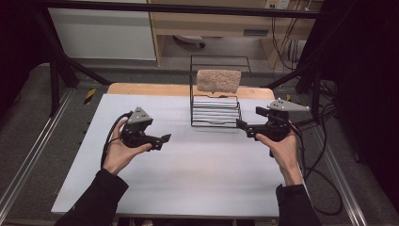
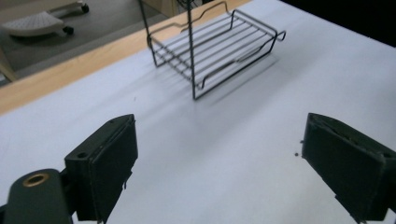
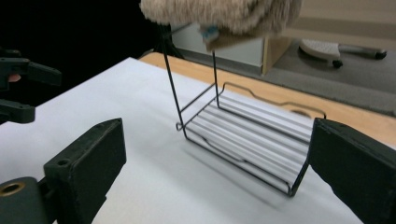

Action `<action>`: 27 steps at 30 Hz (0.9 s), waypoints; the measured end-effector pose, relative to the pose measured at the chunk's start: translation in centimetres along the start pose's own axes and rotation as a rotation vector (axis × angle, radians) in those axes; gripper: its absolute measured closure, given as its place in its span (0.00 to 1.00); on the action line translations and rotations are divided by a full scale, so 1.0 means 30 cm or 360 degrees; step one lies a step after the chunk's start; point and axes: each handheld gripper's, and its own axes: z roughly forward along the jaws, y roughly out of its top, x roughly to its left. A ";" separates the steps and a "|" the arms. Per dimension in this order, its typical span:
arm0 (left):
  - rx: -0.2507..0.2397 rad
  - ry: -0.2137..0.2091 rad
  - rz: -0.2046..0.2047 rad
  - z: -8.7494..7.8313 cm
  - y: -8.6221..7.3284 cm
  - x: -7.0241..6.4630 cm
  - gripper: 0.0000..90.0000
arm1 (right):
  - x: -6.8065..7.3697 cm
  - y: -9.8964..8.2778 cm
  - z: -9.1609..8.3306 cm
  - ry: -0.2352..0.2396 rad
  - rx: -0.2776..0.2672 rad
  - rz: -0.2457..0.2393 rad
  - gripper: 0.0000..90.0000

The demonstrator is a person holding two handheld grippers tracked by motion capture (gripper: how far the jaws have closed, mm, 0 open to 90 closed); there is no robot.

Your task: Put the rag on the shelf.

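Towel [image 1: 219, 80] hangs over the top of the wire rack [image 1: 215, 112] at the table's [image 1: 188, 183] far edge. Left gripper [image 1: 165, 138] and right gripper [image 1: 241, 124] sit spread wide, pinching nothing.

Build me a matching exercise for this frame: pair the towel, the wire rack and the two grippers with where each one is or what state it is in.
Things:
1. beige towel
2. wire rack
3. left gripper
4. right gripper

Places or states:
A. stands on the white table, at its far side
B. open and empty, just right of the rack
C. draped over the rack's top bar
D. open and empty, over the table's left half

Pairs: 1-C, 2-A, 3-D, 4-B
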 end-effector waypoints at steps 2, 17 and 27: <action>-0.0004 0.0012 -0.0018 -0.016 -0.053 0.013 0.12 | -0.004 -0.029 -0.001 0.0007 0.0016 0.0017 0.05; -0.0036 0.0072 -0.0110 -0.108 -0.323 0.079 0.07 | -0.040 -0.271 -0.003 0.0081 0.0093 0.0142 0.02; 0.0027 0.0103 -0.0172 -0.113 -0.440 0.116 0.05 | -0.069 -0.430 -0.027 0.0161 0.0180 0.0166 0.01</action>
